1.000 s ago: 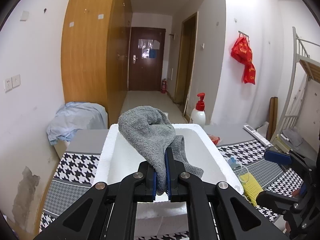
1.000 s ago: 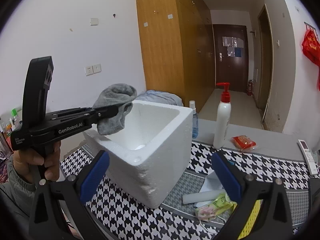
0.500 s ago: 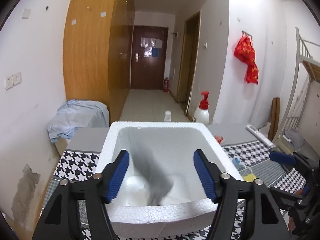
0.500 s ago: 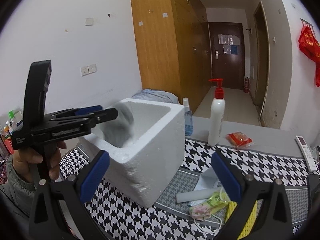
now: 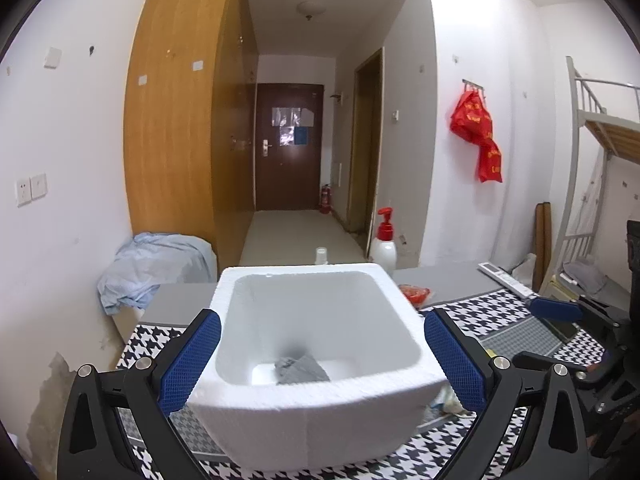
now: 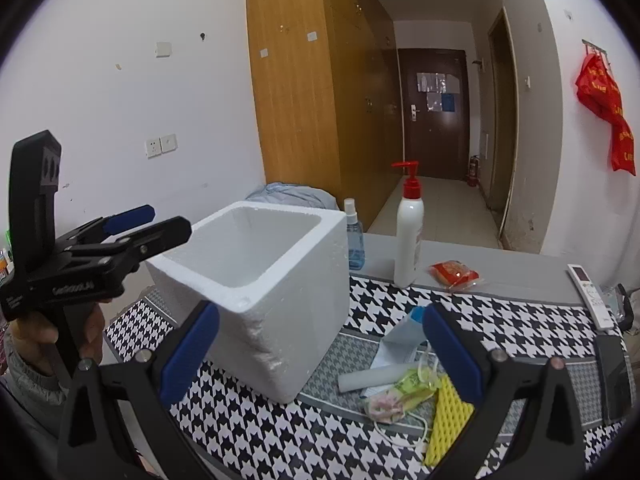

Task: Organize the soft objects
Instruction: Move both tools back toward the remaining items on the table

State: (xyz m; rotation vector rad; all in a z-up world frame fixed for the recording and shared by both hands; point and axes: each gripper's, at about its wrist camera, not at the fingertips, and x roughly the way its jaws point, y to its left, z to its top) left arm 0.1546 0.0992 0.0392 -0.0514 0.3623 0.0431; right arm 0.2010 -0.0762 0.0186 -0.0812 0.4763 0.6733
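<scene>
A grey sock (image 5: 301, 369) lies loose on the bottom of the white foam box (image 5: 304, 270), which stands on the houndstooth table. My left gripper (image 5: 322, 320) hovers at the box's near rim; its jaws are opening wide and nothing is between them. In the right wrist view, a hand holds the left gripper (image 6: 160, 222) just left of the foam box (image 6: 288, 211). My right gripper (image 6: 320, 316) stands open and empty in front of the box. Below it lie a yellow sponge (image 6: 448, 420) and a crumpled face mask (image 6: 400, 396).
A pump bottle (image 6: 408, 240), a blue spray bottle (image 6: 354, 240), a red packet (image 6: 454, 274) and a remote (image 6: 590, 292) sit along the grey back strip. A white roll (image 6: 372, 376) and paper lie by the sponge. Light blue cloth (image 5: 152, 264) is heaped at the wall.
My left gripper opened and let go of the grey sock, which dropped into the foam box. The left gripper then drew back a little. The right gripper stayed open and nearly still.
</scene>
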